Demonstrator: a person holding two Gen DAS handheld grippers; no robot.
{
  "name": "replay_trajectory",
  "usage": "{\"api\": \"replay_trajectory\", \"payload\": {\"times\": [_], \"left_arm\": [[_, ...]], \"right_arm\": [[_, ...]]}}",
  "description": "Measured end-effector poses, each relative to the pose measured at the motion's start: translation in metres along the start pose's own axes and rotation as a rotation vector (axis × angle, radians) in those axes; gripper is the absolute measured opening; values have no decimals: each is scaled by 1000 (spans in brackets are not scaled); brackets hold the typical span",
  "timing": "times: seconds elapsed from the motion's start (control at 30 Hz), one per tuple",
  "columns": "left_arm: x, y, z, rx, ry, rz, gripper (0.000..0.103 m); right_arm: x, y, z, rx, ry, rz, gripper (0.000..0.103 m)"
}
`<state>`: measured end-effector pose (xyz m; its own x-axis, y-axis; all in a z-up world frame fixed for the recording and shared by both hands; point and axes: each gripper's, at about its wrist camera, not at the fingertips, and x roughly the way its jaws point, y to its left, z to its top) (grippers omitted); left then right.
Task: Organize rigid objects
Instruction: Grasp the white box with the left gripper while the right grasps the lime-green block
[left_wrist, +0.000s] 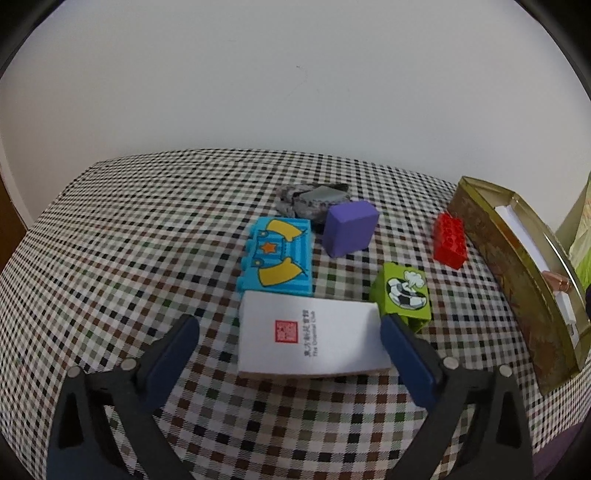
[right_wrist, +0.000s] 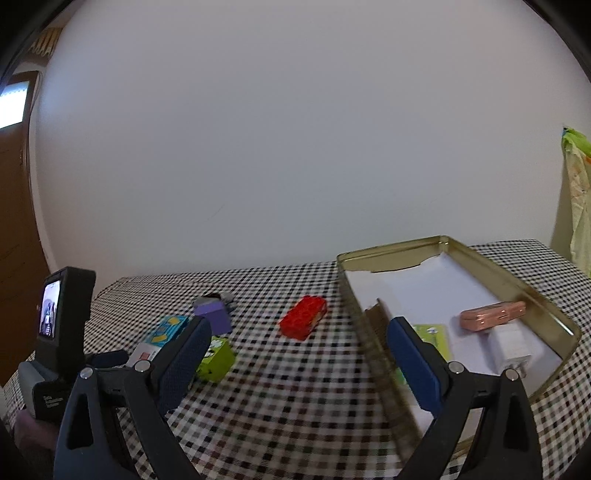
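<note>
tablecloth (left_wrist: 147, 240): brown-black-white check | block (left_wrist: 350, 229): purple | brick (left_wrist: 450, 240): red | tin (right_wrist: 517, 291): gold

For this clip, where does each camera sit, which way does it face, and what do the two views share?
Left wrist: on the left gripper, facing forward over the checked table at the white card box between its open blue fingers.
Right wrist: on the right gripper, open, facing the wall over the gold tin; the left gripper's handset shows at the left edge.
Shared: red brick, green block, purple block, tin.
</note>
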<state>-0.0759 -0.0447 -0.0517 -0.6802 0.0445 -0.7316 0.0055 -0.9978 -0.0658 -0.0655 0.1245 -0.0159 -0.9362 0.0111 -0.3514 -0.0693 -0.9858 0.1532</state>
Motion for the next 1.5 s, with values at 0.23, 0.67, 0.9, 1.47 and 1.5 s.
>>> {"api": "replay_trajectory", "payload": {"times": [0.23, 0.67, 0.9, 1.47, 1.5], "left_arm": [[11, 2, -1, -5, 67, -54, 73], [5, 12, 0, -69, 23, -49, 25], [-9, 18, 3, -83, -75, -57, 24], [-16, 49, 3, -200, -78, -33, 24], [-17, 50, 3, -206, -82, -34, 24]], "right_arm": [[-2, 3, -3, 1, 17, 8, 98], [10, 9, -4, 7, 87, 43, 98], [43, 36, -7, -37, 206, 115, 98], [121, 89, -18, -172, 453, 126, 65], [122, 88, -19, -169, 464, 158, 64]]}}
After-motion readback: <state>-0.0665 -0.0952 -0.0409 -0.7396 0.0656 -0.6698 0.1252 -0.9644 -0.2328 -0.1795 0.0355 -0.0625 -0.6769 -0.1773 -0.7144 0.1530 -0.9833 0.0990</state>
